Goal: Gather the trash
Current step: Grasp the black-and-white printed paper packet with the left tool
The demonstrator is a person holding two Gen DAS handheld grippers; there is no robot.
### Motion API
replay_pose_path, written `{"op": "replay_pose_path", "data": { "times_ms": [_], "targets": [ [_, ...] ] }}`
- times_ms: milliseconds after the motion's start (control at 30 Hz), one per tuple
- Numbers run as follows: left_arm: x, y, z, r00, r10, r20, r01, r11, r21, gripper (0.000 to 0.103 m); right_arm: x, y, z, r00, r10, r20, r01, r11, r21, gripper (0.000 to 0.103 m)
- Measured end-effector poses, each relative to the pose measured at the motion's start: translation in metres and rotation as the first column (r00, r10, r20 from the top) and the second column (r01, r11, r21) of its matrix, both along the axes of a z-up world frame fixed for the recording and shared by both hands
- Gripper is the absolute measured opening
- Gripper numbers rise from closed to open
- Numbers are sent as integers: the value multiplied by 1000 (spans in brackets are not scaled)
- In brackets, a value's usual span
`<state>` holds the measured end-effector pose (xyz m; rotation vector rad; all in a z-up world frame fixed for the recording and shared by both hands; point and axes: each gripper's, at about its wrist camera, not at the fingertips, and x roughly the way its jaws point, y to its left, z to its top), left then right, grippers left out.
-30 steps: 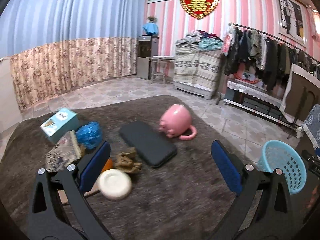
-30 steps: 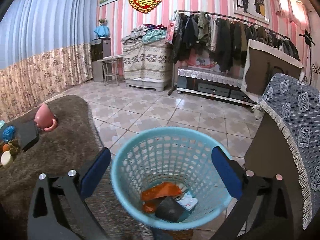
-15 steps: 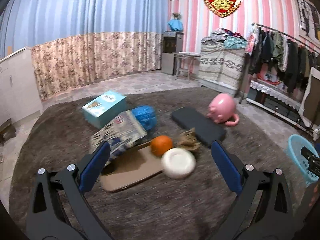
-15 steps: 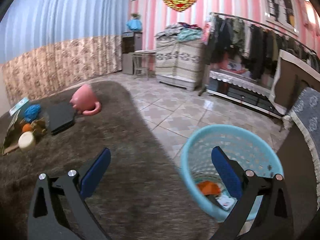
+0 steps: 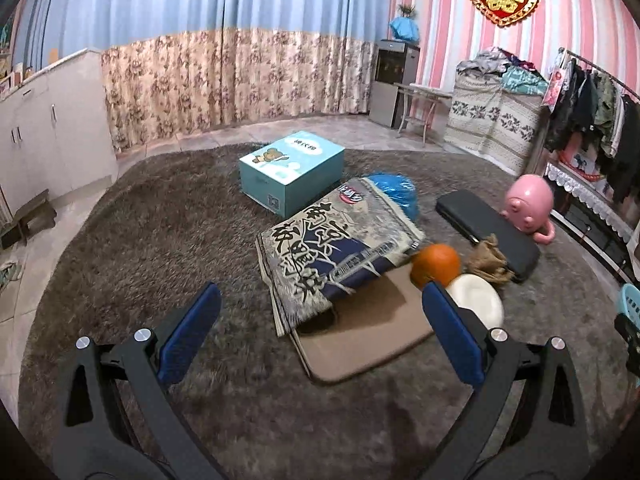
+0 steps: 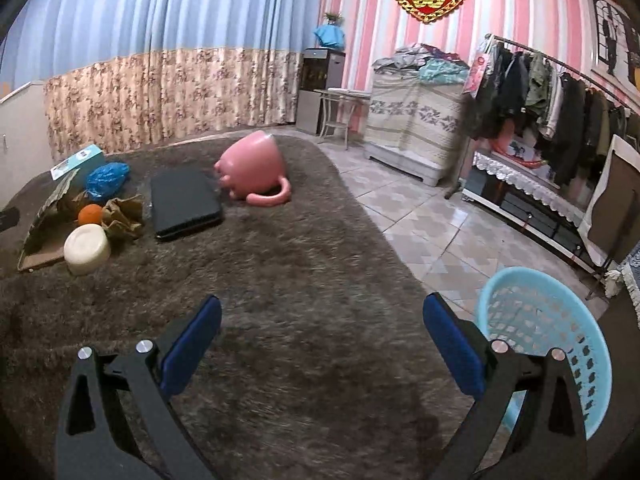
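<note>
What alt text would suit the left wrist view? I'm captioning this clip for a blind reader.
The open left gripper hovers over a brown rug strewn with clutter: a printed bag lying on a cardboard sheet, an orange, a white bowl, a teal box and a pink pig toy.

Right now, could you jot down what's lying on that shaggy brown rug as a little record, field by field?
surface: shaggy brown rug
box: teal cardboard box, upright
bag: printed grey snack bag, resting partly on flat tan cardboard
fruit: round orange, beside white round lid
other: blue crumpled plastic bag, crumpled brown paper, black flat case, pink tipped-over mug
bin: light blue plastic basket, on the tiles
left gripper: open, empty
right gripper: open, empty
</note>
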<state>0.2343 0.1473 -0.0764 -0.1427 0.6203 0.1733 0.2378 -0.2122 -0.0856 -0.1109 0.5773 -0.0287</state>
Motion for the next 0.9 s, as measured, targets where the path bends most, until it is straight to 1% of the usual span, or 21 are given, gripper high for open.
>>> {"op": "replay_pose_path", "data": {
  "times_ms": [67, 133, 200, 267, 300, 367, 400, 467, 500, 533, 567, 633, 667, 733, 800, 900],
  "targets": [
    [15, 2, -4, 1000, -1, -14, 1, 1000, 4, 97, 4, 3, -1, 1000, 3, -9, -3, 1000, -2, 99],
    [28, 0, -8, 999, 8, -32, -7, 999, 34, 97, 8, 6, -2, 1000, 2, -20, -2, 1000, 0, 99],
    [40, -1, -15, 997, 9, -76, -5, 998, 59, 95, 12, 9, -3, 999, 7, -39, -7, 1000, 5, 99],
    [45, -1, -21, 994, -14, -109, 20, 998, 55, 82, 16, 13, -4, 999, 13, -51, -12, 1000, 8, 99],
    [47, -1, -24, 991, -28, -129, 34, 998, 48, 80, 17, 15, -4, 998, 18, -54, -18, 1000, 10, 99],
    [48, -1, -27, 989, -42, -145, 48, 998, 39, 69, 20, 24, -5, 998, 37, -58, -36, 999, 11, 99],
    [46, 0, -28, 989, -40, -146, 46, 998, 39, 66, 20, 29, -5, 997, 49, -60, -48, 999, 10, 99],
    [45, 6, -26, 989, -39, -144, 42, 999, 20, 50, 21, 38, -5, 996, 70, -63, -70, 998, 5, 99],
    [43, 9, -25, 989, -41, -139, 43, 999, 10, 45, 21, 44, -5, 994, 84, -64, -84, 996, 2, 98],
    [40, 14, -22, 990, -48, -130, 48, 999, 0, 36, 21, 52, -4, 993, 104, -63, -104, 995, -4, 99],
    [38, 16, -20, 991, -54, -122, 54, 999, -3, 29, 21, 56, -4, 991, 116, -64, -117, 993, -8, 98],
    [30, 24, -15, 992, -64, -108, 63, 998, -6, 26, 21, 68, -4, 987, 142, -69, -144, 989, -21, 98],
    [25, 29, -14, 993, -64, -104, 64, 998, -7, 19, 21, 76, -5, 984, 161, -73, -163, 986, -27, 98],
    [15, 38, -10, 993, -63, -101, 64, 998, 0, 11, 21, 89, -6, 978, 190, -81, -193, 981, -33, 98],
    [5, 49, -7, 994, -51, -95, 51, 999, 6, 9, 20, 99, -6, 972, 216, -86, -220, 975, -34, 98],
    [-10, 66, -3, 996, -27, -85, 27, 1000, -6, 8, 21, 117, -7, 958, 270, -96, -273, 962, -23, 98]
  ]
}}
